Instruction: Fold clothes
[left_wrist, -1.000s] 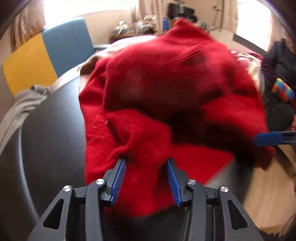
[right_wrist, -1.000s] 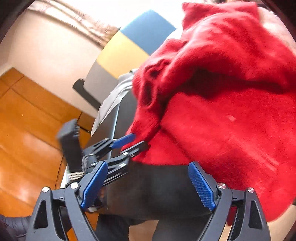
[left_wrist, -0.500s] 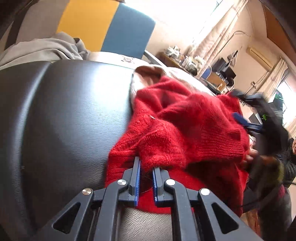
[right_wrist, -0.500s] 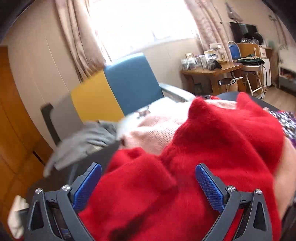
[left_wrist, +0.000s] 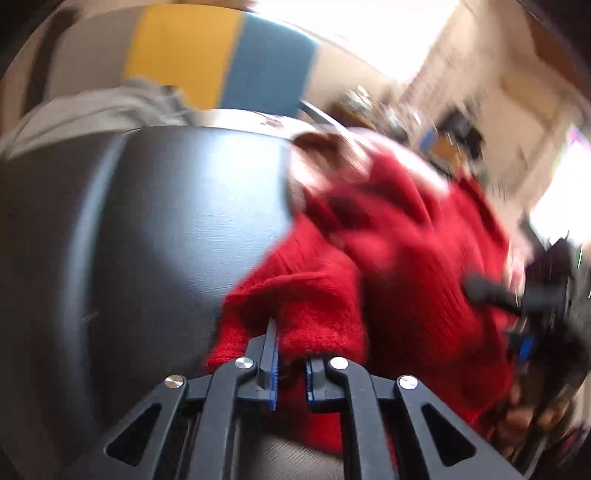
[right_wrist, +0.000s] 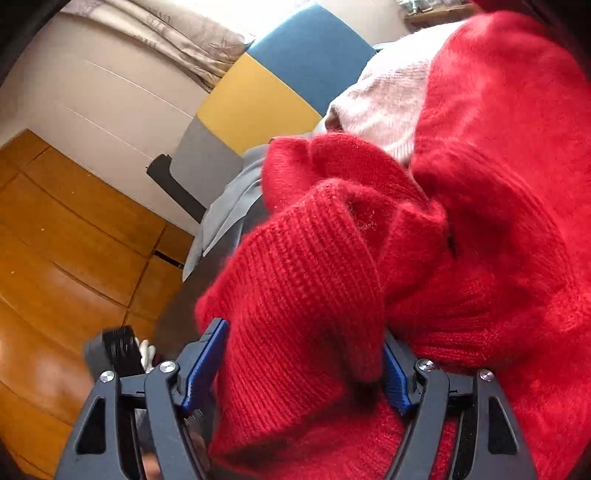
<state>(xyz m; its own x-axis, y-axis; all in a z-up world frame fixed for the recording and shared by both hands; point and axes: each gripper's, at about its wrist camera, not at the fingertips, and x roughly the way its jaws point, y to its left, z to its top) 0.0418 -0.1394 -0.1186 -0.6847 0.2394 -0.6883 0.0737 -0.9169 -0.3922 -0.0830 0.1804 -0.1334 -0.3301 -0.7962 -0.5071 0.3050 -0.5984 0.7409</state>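
Red sweater (left_wrist: 406, 266), bunched on the right part of the black cushion (left_wrist: 166, 240), overlapping a pink garment (right_wrist: 384, 96) on its far side. Left gripper (left_wrist: 290, 365): jaws nearly together, pinching a thin fold at the sweater's near edge. Right gripper (right_wrist: 303, 373): jaws spread wide around a thick ribbed roll of the same sweater, blue pads against the knit; whether they press it cannot be told. Grey cloth (left_wrist: 103, 110) lies beyond the cushion's far left. Risks, as judged: the fuzzy knit may slip from the shallow left pinch; lifting may drag the pink garment along; the left view's blur suggests haste.
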